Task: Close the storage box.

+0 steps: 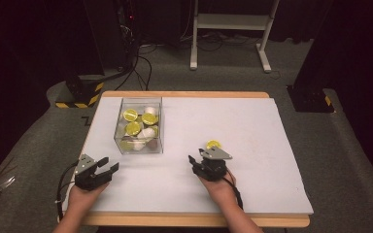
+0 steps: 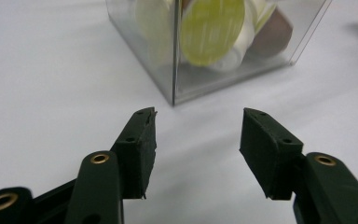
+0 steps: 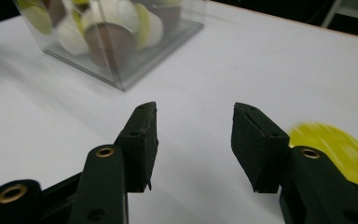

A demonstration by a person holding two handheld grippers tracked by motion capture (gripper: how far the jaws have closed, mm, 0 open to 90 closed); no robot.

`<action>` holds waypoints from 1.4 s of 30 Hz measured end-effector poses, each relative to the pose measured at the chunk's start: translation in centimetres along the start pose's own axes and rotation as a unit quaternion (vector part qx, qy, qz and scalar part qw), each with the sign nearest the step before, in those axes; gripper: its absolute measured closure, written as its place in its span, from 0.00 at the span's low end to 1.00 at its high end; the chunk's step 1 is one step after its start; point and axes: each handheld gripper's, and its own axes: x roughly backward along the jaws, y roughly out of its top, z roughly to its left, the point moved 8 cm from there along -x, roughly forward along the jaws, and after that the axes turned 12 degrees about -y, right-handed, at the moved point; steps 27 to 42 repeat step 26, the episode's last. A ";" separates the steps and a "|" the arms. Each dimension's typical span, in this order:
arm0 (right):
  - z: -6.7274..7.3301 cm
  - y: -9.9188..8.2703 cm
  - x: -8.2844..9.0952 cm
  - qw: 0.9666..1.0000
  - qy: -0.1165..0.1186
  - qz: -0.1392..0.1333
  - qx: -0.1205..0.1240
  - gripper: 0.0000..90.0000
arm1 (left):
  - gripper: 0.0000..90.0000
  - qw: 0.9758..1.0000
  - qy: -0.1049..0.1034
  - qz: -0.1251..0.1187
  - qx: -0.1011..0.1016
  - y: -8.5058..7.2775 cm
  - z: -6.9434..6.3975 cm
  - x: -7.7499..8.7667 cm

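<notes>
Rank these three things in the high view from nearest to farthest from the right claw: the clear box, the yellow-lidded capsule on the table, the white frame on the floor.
1. Yellow-lidded capsule: just beyond the right claw, on the table.
2. Clear box: up and to the left, holding more capsules.
3. White frame: far back, on the floor.

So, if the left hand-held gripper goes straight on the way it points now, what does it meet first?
Most likely the near corner of the clear box. The left hand-held gripper has open, empty jaws aimed at that vertical edge, with bare white table between. The yellow-lidded capsules sit behind the wall. Depth is hard to judge.
</notes>
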 end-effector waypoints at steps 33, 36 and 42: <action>-11.0 -8.4 2.6 0.987 -0.102 0.121 -0.037 0.42 | 0.40 0.996 0.016 0.090 -0.003 -1.6 -0.1 -1.3; -11.0 -8.4 2.6 0.987 -0.102 0.121 -0.037 0.42 | 0.40 0.996 0.016 0.090 -0.003 -1.6 -0.1 -1.3; -11.0 -8.4 2.6 0.987 -0.102 0.121 -0.037 0.42 | 0.40 0.996 0.016 0.090 -0.003 -1.6 -0.1 -1.3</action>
